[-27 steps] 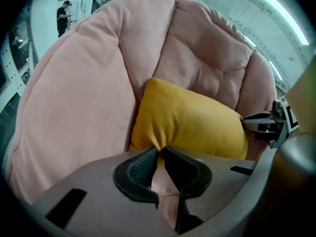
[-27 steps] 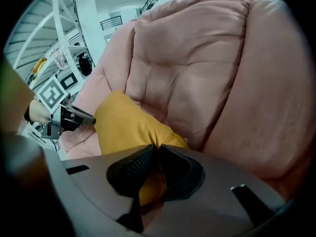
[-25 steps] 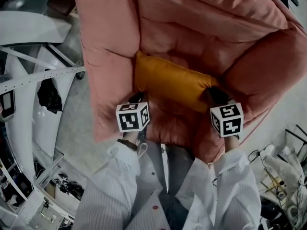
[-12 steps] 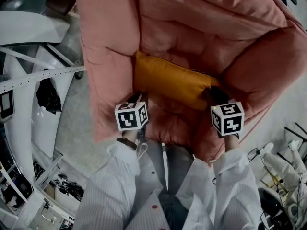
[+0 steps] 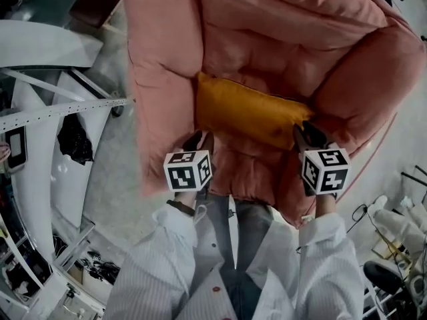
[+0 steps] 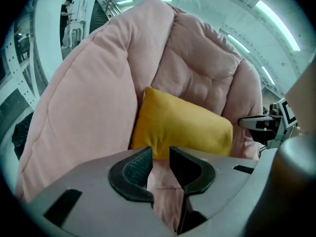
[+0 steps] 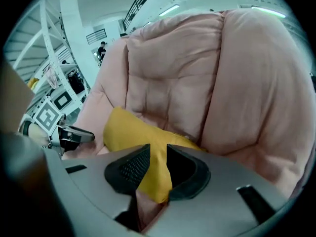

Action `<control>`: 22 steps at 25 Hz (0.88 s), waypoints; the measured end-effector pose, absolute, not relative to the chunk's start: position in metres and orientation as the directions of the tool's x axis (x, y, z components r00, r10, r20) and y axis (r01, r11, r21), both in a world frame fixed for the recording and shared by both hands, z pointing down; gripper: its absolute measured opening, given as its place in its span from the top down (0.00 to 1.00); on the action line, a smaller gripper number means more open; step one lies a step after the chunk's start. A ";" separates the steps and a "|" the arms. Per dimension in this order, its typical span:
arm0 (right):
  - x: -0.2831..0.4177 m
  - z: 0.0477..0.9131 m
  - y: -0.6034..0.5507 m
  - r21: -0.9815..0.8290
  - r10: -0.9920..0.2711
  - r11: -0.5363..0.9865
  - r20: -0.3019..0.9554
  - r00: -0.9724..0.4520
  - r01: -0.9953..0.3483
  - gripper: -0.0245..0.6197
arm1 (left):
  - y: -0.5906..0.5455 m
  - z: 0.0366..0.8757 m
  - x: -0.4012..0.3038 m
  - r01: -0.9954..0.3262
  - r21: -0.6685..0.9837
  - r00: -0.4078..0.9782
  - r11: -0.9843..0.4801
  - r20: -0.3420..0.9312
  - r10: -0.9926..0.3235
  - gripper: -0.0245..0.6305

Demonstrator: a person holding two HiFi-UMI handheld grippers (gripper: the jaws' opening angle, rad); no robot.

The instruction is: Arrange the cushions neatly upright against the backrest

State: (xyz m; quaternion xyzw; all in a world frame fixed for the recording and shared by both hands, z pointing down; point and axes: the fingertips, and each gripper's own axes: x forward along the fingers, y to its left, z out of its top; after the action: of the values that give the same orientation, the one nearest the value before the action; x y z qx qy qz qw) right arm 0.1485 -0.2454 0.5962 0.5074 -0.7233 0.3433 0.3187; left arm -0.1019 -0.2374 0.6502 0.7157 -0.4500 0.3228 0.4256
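Pink armchair [image 5: 347,99] fills the head view, with a deep quilted backrest [image 5: 280,25] and the seat [image 5: 247,169] right in front of me. One yellow cushion [image 5: 250,112] stands on its long edge at the back of the seat. It leans on the backrest and spans the gap between the armrests [image 5: 163,79]. It looks upright and roughly level. No second cushion in any view. My read of the step: placement done, letting go. Left gripper [image 6: 160,152]: jaws opening, nothing pinched. Only seat fabric shows through the gap, and the cushion's lower left corner sits just past the tips. Right gripper [image 7: 158,149]: jaws opening too. The cushion's lower right corner lies in the gap, but the pads [image 7: 133,169] look slack on it, so it's released, not clamped. Next move: draw both grippers straight back toward me, low over the seat, once the jaws are wide enough. Watch the right side, since that corner could catch on the ribbed pad and pull the cushion forward off the backrest. Once clear, check that it stands square and nudge an end back if it leans. Task says cushions, plural, so after that I'd look around for another one.
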 end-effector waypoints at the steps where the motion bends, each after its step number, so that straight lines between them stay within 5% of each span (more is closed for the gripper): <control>1: 0.145 0.590 -0.245 -0.189 -0.529 0.240 0.797 -0.291 -0.952 0.86 | -0.238 0.644 -0.099 -0.914 0.323 0.397 -0.246 0.838 -0.374 0.80; 14: 0.057 0.468 -0.278 -0.423 -0.717 0.276 0.507 -0.478 -0.863 0.86 | -0.275 0.510 -0.060 -0.807 0.386 0.586 -0.447 0.611 -0.531 0.80; 22: 0.027 0.358 -0.278 -0.386 -0.771 0.414 0.332 -0.543 -0.824 0.86 | -0.286 0.393 -0.041 -0.727 0.394 0.686 -0.562 0.423 -0.592 0.86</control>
State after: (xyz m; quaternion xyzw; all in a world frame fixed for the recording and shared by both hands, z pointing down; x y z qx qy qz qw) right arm 0.0274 -0.2784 0.3582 0.4750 -0.8394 0.2591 0.0513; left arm -0.0409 -0.2857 0.3933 0.8753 -0.3766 0.1221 0.2775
